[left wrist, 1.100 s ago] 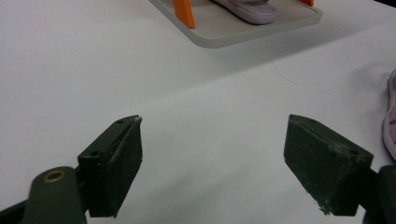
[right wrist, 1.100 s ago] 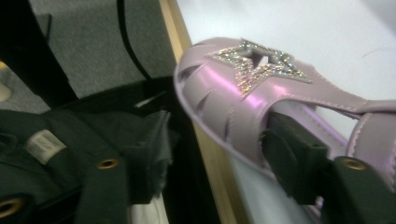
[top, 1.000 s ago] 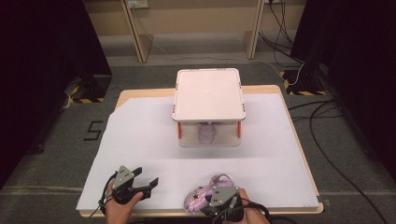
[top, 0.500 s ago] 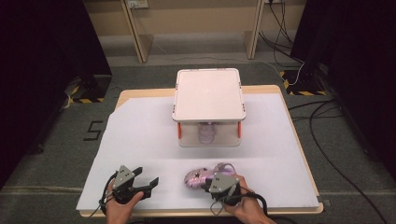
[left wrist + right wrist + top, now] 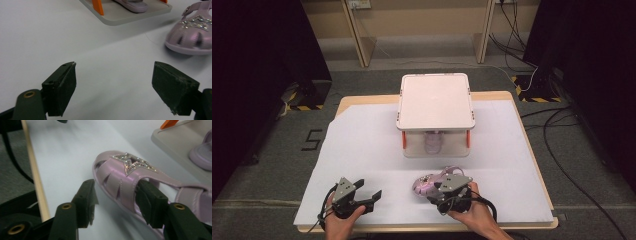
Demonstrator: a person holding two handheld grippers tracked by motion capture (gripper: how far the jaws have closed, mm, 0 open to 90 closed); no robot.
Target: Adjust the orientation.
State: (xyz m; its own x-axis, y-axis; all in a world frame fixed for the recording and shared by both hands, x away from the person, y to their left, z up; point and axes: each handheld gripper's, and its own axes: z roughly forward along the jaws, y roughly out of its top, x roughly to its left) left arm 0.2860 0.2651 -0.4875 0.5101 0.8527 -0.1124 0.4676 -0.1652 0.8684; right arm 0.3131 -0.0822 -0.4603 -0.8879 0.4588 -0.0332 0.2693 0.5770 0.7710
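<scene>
A lilac sandal (image 5: 424,184) with a glittery star (image 5: 132,163) lies on the white table cover, near the front edge. My right gripper (image 5: 438,188) is open at its heel side. In the right gripper view (image 5: 117,187) the jaws straddle the sandal's side wall (image 5: 117,180), one jaw inside the straps, the other just outside with a small gap. The matching sandal (image 5: 433,142) sits on the lower tray of a white rack (image 5: 435,100) with orange posts. My left gripper (image 5: 369,189) rests open on the cover, left of the sandal (image 5: 192,35), with nothing between its fingers.
The rack's base tray (image 5: 117,15) stands mid-table, a short way beyond both grippers. The wooden table edge (image 5: 35,177) runs close to the sandal's toe side. Cables (image 5: 562,165) lie on the floor to the right.
The right gripper and the sandal have moved forward, away from the table's front edge and toward the rack. The left gripper has stayed put.
</scene>
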